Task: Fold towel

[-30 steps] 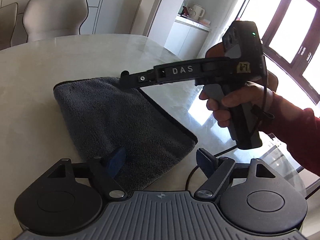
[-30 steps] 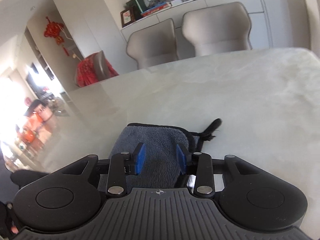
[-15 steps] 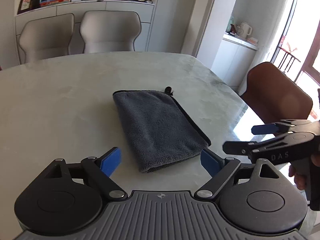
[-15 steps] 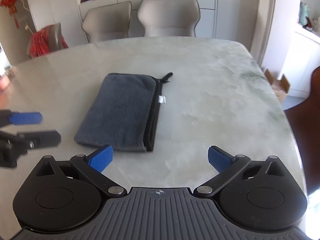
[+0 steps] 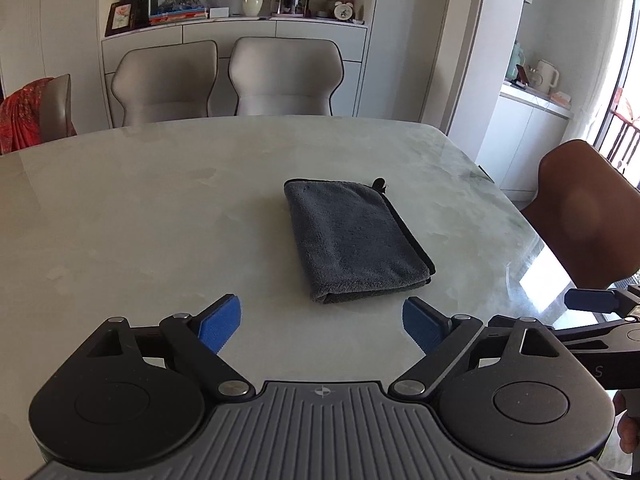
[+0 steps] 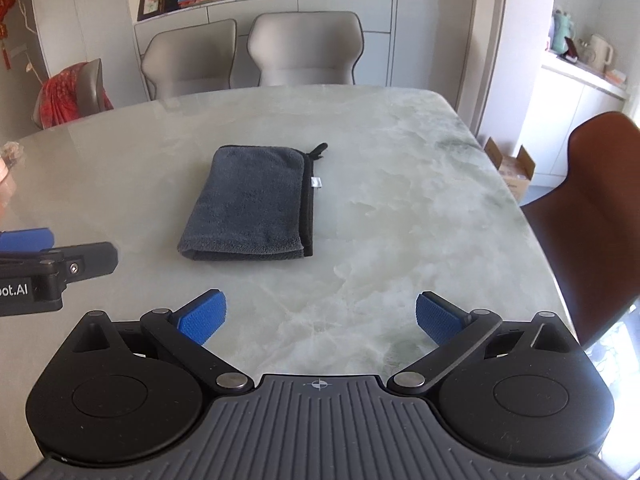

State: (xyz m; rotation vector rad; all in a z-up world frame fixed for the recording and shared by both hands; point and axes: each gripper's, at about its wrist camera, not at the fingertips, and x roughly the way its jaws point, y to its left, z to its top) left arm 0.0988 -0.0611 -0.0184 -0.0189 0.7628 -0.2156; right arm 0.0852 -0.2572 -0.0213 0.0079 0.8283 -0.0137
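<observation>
The marble surface lies bare on every side of the folded grey towel, the one thing standing on it, near the middle. Wide free lanes run along the left edge, the far edge and the right edge. Two pale chairs close off the far edge, and a brown chair stands at the right edge. At the near edge the left gripper and right gripper hover with fingers spread wide, nothing between them.

Towel: dark grey, edged in black, white tag. Counter: pale marble, veined grey-green. Chairs: beige, piped dark; one chair brown. Gripper pads: blue on black arms.
</observation>
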